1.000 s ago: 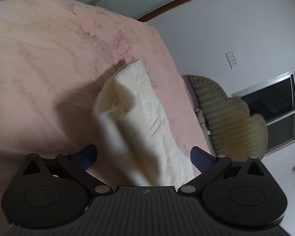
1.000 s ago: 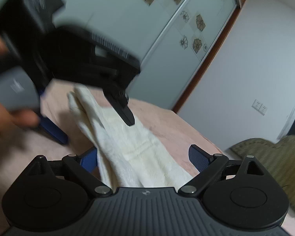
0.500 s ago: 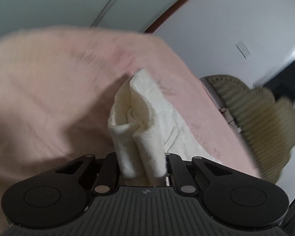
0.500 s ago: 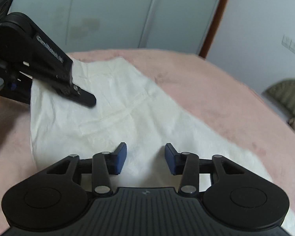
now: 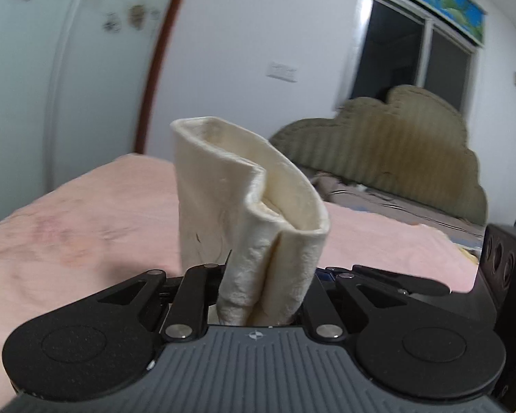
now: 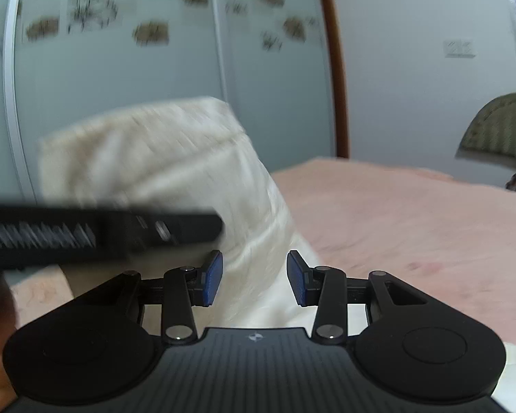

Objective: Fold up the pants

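Note:
The cream pants point(image 5: 247, 213) stand up in a bunched fold from my left gripper point(image 5: 263, 296), which is shut on them and holds them above the pink bed point(image 5: 86, 213). In the right wrist view the pants point(image 6: 175, 172) rise as a lifted sheet, blurred. My right gripper point(image 6: 254, 277) is partly open, with its blue pads point(image 6: 212, 277) on either side of the cloth and not pinching it. The left gripper's black body point(image 6: 86, 234) crosses that view at the left.
A padded olive headboard point(image 5: 395, 144) stands beyond the bed. A dark window point(image 5: 412, 58) is on the far wall. Pale wardrobe doors point(image 6: 120, 69) with flower stickers stand behind the bed. A dark object point(image 5: 505, 251) shows at the right edge.
My left gripper shut on the pants and lifted them off the bed, tilting up. My right gripper narrowed from wide open and moved close to the raised cloth.

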Demonstrator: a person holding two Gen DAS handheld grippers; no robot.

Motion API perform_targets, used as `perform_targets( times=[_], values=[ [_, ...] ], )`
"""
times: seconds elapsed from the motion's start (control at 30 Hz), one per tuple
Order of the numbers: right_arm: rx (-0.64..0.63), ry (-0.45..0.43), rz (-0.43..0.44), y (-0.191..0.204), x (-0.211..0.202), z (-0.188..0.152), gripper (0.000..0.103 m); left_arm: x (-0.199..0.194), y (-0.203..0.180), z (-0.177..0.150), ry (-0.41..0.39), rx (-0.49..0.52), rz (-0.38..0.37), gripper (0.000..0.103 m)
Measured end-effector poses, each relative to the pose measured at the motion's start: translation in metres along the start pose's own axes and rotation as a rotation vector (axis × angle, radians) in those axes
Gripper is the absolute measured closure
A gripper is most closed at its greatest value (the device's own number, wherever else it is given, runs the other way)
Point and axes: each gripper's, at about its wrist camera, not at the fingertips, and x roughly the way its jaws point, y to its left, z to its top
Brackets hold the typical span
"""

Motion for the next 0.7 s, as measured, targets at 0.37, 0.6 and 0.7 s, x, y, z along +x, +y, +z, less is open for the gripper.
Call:
perform_targets(
  times=[0.37,0.6,0.7],
  values=[
    [-0.085,0.067,-0.174,-0.108,-0.085,-0.02,0.062,0.053,-0.136,-0.04,0.096,0.188,-0.193,0.085],
    [-0.081,0.15,-0.279,-0.143,-0.107,-0.057,0.062,0.087,-0.177,-0.084,0.192,0.222,-0.267,0.081],
    [-0.1,0.19,-0.302,-0.151,-0.112,-0.073,0.061,0.099,-0.183,-0.098,0.242,0.213,-0.283,0.07]
  ],
)
